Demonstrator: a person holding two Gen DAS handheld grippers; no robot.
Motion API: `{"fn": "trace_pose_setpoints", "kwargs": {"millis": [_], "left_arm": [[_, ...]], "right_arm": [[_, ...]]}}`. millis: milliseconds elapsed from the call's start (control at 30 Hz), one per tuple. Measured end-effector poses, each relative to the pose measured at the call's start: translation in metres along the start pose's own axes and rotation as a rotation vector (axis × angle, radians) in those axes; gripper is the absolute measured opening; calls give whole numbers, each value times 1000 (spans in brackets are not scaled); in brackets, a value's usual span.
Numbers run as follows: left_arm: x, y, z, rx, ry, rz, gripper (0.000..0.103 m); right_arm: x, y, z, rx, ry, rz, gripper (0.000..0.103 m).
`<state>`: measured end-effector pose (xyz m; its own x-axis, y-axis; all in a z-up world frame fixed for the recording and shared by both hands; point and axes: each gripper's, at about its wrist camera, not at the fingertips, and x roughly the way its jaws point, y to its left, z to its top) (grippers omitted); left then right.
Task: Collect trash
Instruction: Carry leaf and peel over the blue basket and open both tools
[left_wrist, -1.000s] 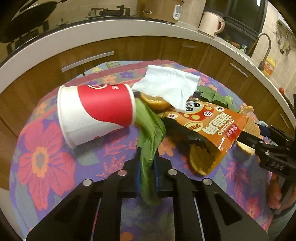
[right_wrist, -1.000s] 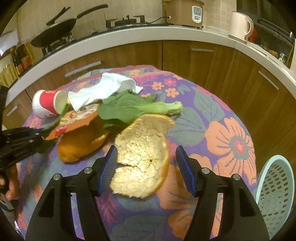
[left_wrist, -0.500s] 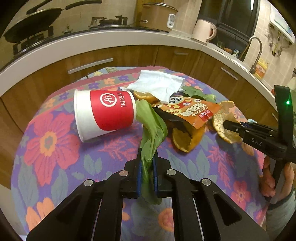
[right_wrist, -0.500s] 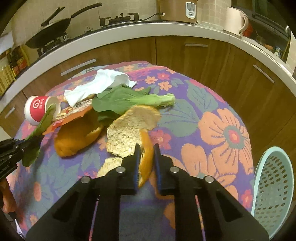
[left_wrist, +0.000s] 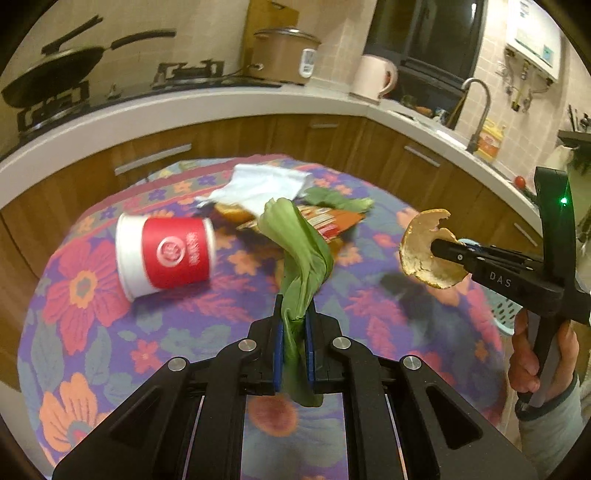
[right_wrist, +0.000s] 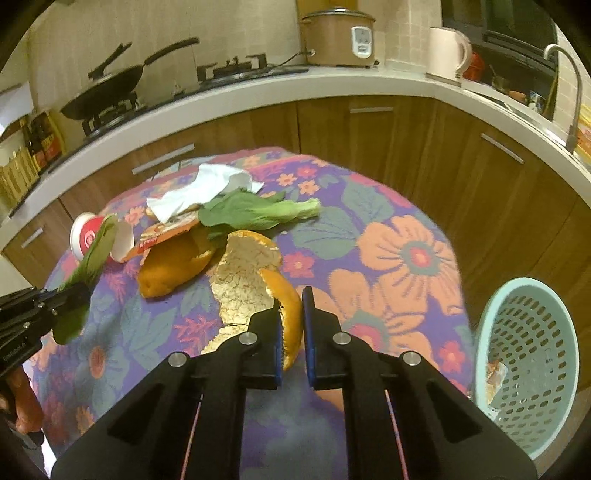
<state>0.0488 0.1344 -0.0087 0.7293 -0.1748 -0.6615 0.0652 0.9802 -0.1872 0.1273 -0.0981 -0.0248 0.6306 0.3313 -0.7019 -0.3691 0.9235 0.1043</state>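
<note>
Left wrist view, left to right: a cup (left_wrist: 164, 254) lies tipped on the surface (left_wrist: 85, 332), the left tongs (left_wrist: 294, 345) are clamped on a limp green leaf (left_wrist: 301, 254), and the right tongs (left_wrist: 441, 246) are closing on a peel (left_wrist: 419, 251), both pieces lifted clear. Right wrist view puts the basket (right_wrist: 528, 365) low at the right, beside the surface. The leaf could slide out of its thin grip, and the brittle peel might crack and drop short of the basket.

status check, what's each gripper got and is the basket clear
Left gripper shut on green leaf. Right gripper closing on orange peel. Basket unobstructed.
</note>
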Motion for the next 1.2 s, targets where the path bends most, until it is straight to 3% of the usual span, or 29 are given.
{"fn": "trace_pose_setpoints", "kwargs": {"millis": [267, 467, 833, 1033, 1200], "left_arm": [[-10, -47, 13, 67, -55, -63, 7], [12, -100, 25, 137, -57, -128, 7], [78, -235, 38, 318, -1, -285, 7], [116, -293, 33, 384, 57, -342, 7], [143, -320, 23, 411, 110, -363, 7]], "right_arm": [[-33, -34, -4, 53, -54, -21, 7], [-52, -79, -12, 126, -81, -54, 7], [-86, -189, -44, 303, -109, -167, 7], [-94, -245, -67, 400, -102, -229, 7], [-85, -273, -84, 451, -71, -259, 7]]}}
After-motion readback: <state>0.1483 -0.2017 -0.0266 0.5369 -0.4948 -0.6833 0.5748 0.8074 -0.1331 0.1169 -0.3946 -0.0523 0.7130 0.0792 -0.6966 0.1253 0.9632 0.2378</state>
